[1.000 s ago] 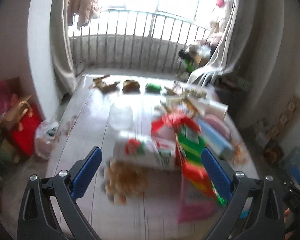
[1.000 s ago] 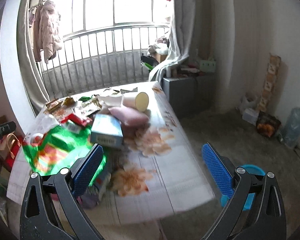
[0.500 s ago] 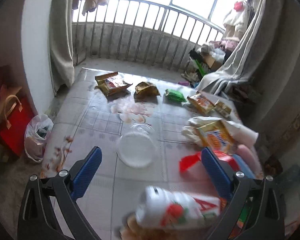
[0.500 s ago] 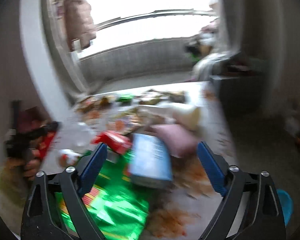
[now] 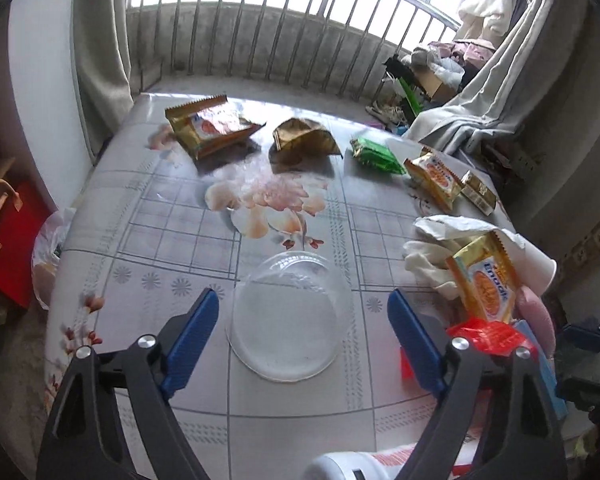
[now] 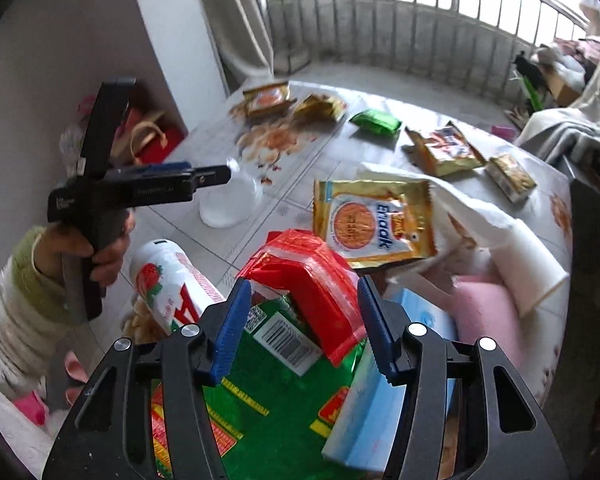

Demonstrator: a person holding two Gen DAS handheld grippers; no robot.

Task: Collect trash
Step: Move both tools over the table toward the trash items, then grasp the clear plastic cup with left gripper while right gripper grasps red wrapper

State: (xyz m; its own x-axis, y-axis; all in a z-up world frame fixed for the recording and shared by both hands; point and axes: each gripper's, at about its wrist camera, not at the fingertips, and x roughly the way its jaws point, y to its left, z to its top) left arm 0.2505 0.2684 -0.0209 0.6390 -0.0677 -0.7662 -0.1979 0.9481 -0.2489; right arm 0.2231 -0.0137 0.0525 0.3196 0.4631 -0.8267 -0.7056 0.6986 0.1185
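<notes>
My left gripper [image 5: 302,312] is open, its blue fingers either side of a clear plastic dome lid [image 5: 290,316] on the table, not touching it. My right gripper [image 6: 304,308] is open around a red wrapper [image 6: 308,276] that lies on a green foil bag [image 6: 268,396]; I cannot tell if the pads touch it. A white strawberry bottle [image 6: 168,284] lies to the left of it. A gold "Enaak" packet [image 6: 374,224] rests on white paper [image 6: 472,216]. The left gripper also shows in the right wrist view [image 6: 220,174], held by a hand.
Gold snack packets [image 5: 212,126], a crumpled gold wrapper [image 5: 304,142], a green packet [image 5: 376,156] and more packets [image 5: 434,178] lie at the table's far side. A blue box [image 6: 384,392], a pink pack [image 6: 488,312] and a paper cup [image 6: 532,260] sit right. A red bag [image 5: 8,240] stands left.
My left gripper has moved forward across the table, past the bottle, to the dome lid. My right gripper has swung left and down over the red wrapper and green bag.
</notes>
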